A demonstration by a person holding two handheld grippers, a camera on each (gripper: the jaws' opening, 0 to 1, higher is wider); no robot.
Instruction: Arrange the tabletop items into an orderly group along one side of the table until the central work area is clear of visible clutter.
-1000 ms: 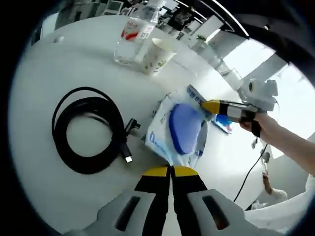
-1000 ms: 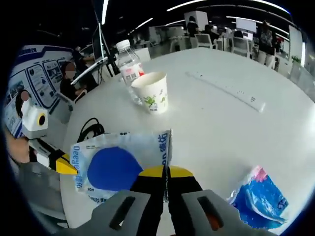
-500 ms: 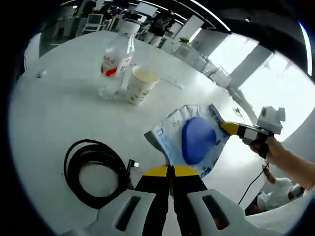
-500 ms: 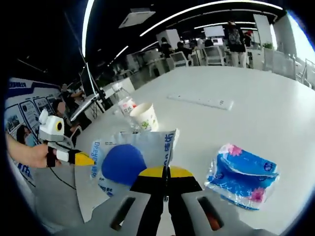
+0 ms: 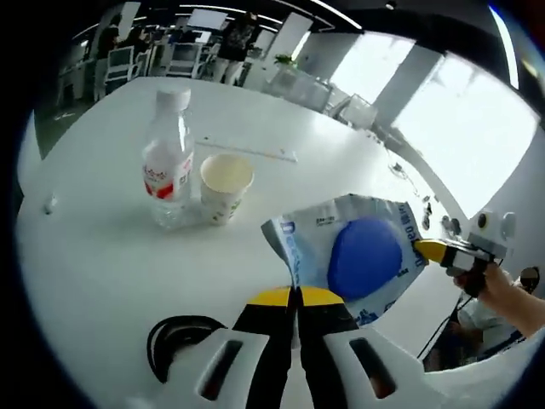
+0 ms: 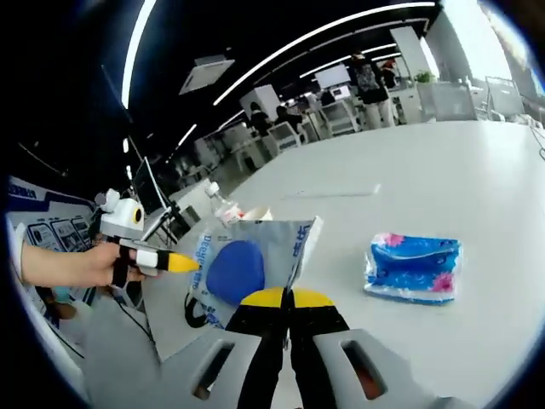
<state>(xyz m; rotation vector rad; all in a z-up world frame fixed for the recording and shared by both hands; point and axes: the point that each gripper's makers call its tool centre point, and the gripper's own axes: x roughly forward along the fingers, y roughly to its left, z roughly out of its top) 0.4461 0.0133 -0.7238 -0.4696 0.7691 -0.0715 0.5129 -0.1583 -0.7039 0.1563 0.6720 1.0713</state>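
Both grippers, left gripper (image 5: pixel 295 295) and right gripper (image 6: pixel 289 296), pinch opposite edges of a clear pouch (image 5: pixel 353 256) holding a blue disc, lifted above the white surface (image 5: pixel 102 247). Its blue lettering is unreadable. Bottle (image 5: pixel 168 173) with red label stands beside paper cup (image 5: pixel 225 186).

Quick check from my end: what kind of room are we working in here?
Most likely a large open-plan office or lab: a big white table, rows of desks with chairs and monitors behind, long ceiling strip lights, and people standing farther back.
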